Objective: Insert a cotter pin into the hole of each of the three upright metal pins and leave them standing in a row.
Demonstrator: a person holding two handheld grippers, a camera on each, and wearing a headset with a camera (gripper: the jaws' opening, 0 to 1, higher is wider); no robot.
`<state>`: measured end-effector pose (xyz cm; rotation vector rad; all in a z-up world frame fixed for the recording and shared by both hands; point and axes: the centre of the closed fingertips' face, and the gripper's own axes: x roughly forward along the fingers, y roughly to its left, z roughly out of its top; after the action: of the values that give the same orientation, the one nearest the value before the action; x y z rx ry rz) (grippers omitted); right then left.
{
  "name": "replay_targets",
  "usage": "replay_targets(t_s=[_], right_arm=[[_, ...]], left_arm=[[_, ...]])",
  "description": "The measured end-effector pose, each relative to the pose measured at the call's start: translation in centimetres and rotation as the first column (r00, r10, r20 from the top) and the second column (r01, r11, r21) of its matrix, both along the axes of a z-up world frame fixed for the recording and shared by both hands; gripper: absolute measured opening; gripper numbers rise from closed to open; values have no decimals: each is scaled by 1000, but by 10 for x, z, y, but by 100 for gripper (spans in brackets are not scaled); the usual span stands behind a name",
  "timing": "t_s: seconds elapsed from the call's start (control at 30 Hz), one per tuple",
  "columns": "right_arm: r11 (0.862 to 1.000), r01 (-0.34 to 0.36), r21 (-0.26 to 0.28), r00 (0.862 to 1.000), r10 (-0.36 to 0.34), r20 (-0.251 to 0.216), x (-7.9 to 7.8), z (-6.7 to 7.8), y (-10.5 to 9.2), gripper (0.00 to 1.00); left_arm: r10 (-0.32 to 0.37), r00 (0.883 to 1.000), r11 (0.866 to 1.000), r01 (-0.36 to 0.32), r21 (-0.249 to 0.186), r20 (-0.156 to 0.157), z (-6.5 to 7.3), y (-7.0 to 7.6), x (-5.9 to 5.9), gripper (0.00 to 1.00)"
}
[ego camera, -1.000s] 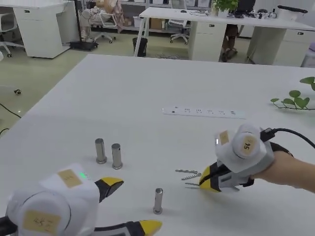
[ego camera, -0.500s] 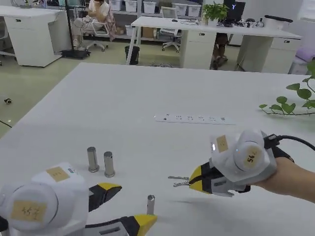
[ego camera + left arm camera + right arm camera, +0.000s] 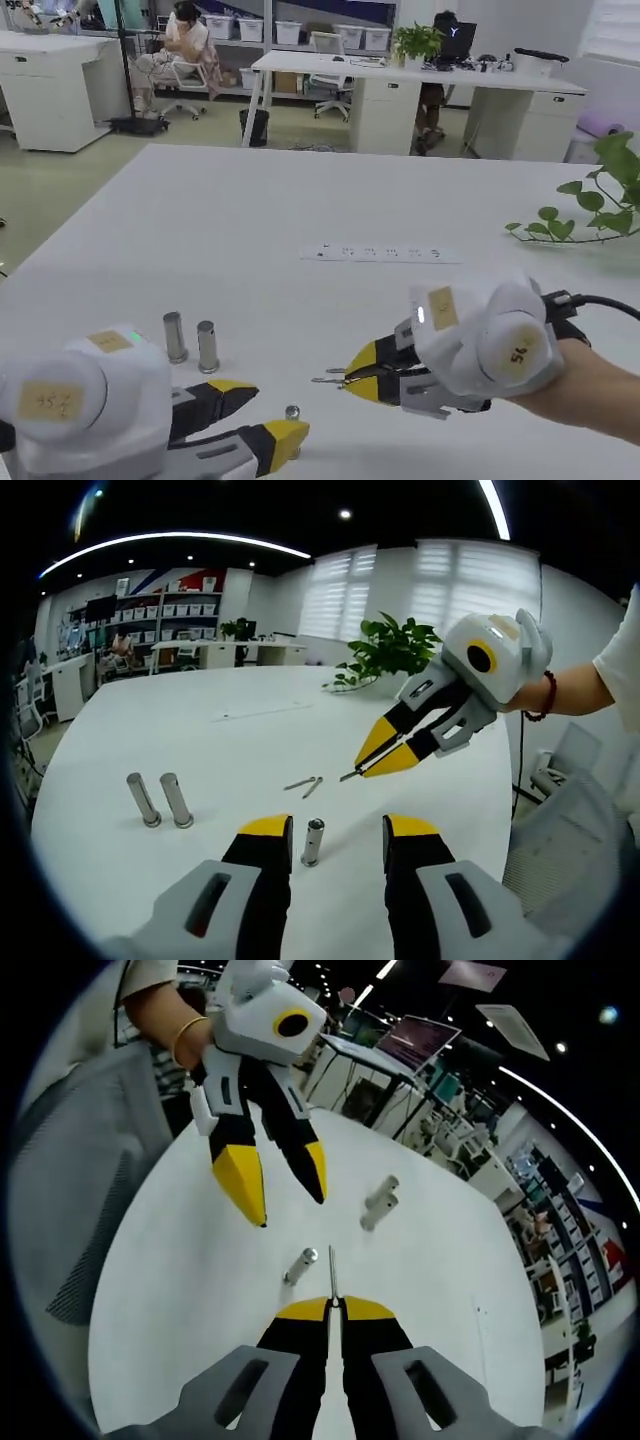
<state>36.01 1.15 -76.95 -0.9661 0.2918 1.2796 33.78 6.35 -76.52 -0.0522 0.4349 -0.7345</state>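
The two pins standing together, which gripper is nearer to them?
Left. The left gripper is close beside the two pins, jaws open. The right gripper, holding a cotter pin, is farther off, past the lone pin.

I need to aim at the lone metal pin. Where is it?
In the left gripper view the lone pin stands just ahead of the left gripper's open jaws, right of the other two pins.
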Motion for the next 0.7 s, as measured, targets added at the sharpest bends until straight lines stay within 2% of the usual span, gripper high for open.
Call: replay_targets(t_s=[0.3,0.4,0.6,0.7], right_arm=[[999,-27,41,1000,26,15,-15,10,11,4],[998,-37,48,999,37,16,-20,9,13,4],[997,-46,60,999,45,17,-28,9,17,4],[997,-49,66,999,48,18,-31,10,19,4]], left_arm=[[-12,999,995,7,-97,-49,6,-7,-4,23],[-11,998,990,1,-143,-69,8,-9,-4,20],[-14,995,980,-6,-201,-99,11,-12,-7,13],[-19,992,973,-10,-231,-125,11,-13,-9,11]])
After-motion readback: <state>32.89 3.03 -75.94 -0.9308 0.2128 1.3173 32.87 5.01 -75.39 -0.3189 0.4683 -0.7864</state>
